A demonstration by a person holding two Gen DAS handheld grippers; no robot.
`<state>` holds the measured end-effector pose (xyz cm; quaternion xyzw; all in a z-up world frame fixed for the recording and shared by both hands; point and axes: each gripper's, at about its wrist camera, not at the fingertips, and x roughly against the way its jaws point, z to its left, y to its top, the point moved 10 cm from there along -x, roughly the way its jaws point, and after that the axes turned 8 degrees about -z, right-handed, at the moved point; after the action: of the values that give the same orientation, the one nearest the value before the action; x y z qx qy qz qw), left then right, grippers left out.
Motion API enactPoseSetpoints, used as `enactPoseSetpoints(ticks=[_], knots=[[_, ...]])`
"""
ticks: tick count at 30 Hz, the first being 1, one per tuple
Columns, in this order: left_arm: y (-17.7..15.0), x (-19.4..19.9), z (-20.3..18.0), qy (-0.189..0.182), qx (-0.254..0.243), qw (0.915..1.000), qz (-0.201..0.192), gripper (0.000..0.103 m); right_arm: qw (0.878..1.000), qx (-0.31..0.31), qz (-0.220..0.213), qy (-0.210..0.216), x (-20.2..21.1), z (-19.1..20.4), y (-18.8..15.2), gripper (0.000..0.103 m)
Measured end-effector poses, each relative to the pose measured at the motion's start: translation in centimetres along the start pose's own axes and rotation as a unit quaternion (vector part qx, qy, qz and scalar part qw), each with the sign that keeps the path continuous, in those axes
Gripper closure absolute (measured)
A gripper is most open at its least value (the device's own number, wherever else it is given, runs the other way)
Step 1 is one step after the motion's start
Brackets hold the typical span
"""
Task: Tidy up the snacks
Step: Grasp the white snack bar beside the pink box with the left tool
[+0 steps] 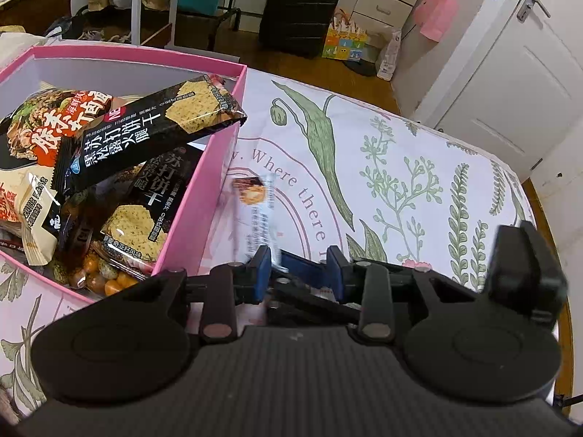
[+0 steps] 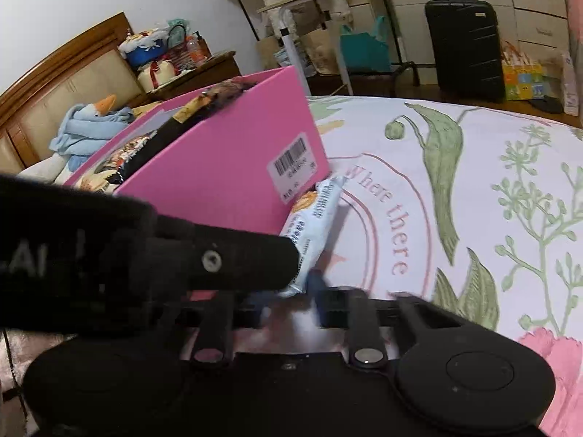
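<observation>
To my left the pink box [image 1: 204, 196] walls off the way, packets heaped inside; to the right the bed's floral sheet [image 1: 419, 167] lies open for passing.

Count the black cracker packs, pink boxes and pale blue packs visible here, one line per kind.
black cracker packs: 2, both in the box
pink box: 1
pale blue pack: 1, outside the box, on the bedspread
Total: 4
</observation>
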<state>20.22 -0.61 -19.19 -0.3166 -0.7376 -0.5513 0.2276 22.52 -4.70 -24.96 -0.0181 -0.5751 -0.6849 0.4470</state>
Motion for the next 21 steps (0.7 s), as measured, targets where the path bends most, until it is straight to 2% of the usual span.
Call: enactPoseSetpoints(ticks=[3,7,16,21], knots=[[-0.2,-0.1,-0.1,-0.001,-0.002,1.0000,0.003,0.069,1.000,-0.006,0.003,-0.006,1.4,-0.1,-0.3,0.083],[-0.7,-0.4,-0.4,-0.010,0.006,0.9998,0.015,0.064,0.999,-0.028,0.005,-0.019,3.4,-0.7,-0.8,0.083],[-4.1,-2.7,-2.0,-0.063,0.028,0.9926,0.100,0.055,0.997,-0.063,0.008,-0.037,6.9,-1.1,-2.6,0.084],[-5.8,-3.7,-2.6,-0.068,0.031,0.9903,0.117,0.054,0.996,-0.075,0.013,-0.039,7.0,-1.3,-3.6,0.084]])
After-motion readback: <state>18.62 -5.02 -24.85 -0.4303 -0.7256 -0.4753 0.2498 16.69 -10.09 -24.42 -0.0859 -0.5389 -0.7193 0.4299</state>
